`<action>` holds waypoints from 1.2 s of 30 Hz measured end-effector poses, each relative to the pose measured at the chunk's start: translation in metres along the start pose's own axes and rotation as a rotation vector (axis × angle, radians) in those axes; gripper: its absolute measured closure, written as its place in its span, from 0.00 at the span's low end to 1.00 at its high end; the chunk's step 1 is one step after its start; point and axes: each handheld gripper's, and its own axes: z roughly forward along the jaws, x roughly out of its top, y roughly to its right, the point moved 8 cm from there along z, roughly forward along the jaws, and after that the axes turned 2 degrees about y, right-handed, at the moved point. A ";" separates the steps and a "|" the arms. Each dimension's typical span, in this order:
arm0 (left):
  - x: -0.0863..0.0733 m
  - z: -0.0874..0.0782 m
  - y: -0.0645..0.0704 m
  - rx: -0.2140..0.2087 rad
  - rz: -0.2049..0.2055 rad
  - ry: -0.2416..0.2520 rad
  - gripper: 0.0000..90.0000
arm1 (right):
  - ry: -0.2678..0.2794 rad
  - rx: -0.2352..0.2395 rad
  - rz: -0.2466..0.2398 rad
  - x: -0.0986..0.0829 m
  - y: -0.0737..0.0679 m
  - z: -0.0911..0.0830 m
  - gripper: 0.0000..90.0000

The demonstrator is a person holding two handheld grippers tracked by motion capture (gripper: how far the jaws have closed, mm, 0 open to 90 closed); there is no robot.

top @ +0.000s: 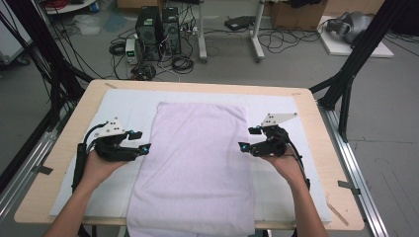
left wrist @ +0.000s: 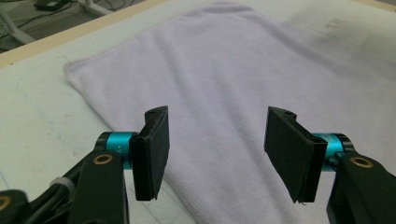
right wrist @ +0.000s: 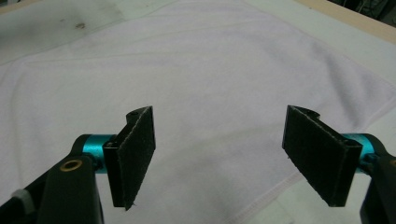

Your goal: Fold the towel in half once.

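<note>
A pale lilac towel [top: 197, 163] lies flat and lengthwise down the middle of the table, its near end hanging over the front edge. My left gripper [top: 141, 141] hovers at the towel's left edge, jaws wide apart and nothing between them. In the left gripper view the towel [left wrist: 233, 79] spreads ahead of the open left gripper [left wrist: 217, 149]. My right gripper [top: 249, 138] is at the towel's right edge, also open and empty. The right gripper view has the towel [right wrist: 201, 70] below the open right gripper [right wrist: 224, 158], with its hemmed edge at lower right.
A white mat [top: 126, 101] covers most of the wooden table [top: 316, 111]. Black frame posts [top: 346, 84] stand at both sides of the table. Beyond the far edge, computer towers [top: 158, 29] and cables sit on the floor.
</note>
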 end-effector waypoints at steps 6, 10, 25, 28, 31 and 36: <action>0.012 0.010 -0.019 0.057 -0.006 0.019 0.47 | -0.025 -0.028 -0.002 0.012 0.021 0.011 0.29; 0.021 0.022 -0.030 0.092 -0.005 0.042 0.50 | -0.047 -0.060 0.025 0.014 0.039 0.023 0.30; 0.000 0.089 -0.076 0.096 -0.062 -0.134 0.56 | -0.089 -0.179 0.070 -0.011 0.082 0.054 0.42; -0.010 0.097 -0.085 0.125 -0.068 -0.160 0.60 | -0.103 -0.194 0.085 -0.017 0.087 0.059 0.45; -0.013 0.105 -0.087 0.147 -0.068 -0.152 0.63 | -0.108 -0.205 0.106 -0.022 0.092 0.062 0.49; -0.022 0.114 -0.092 0.185 -0.070 -0.188 0.69 | -0.106 -0.219 0.124 -0.026 0.098 0.067 0.54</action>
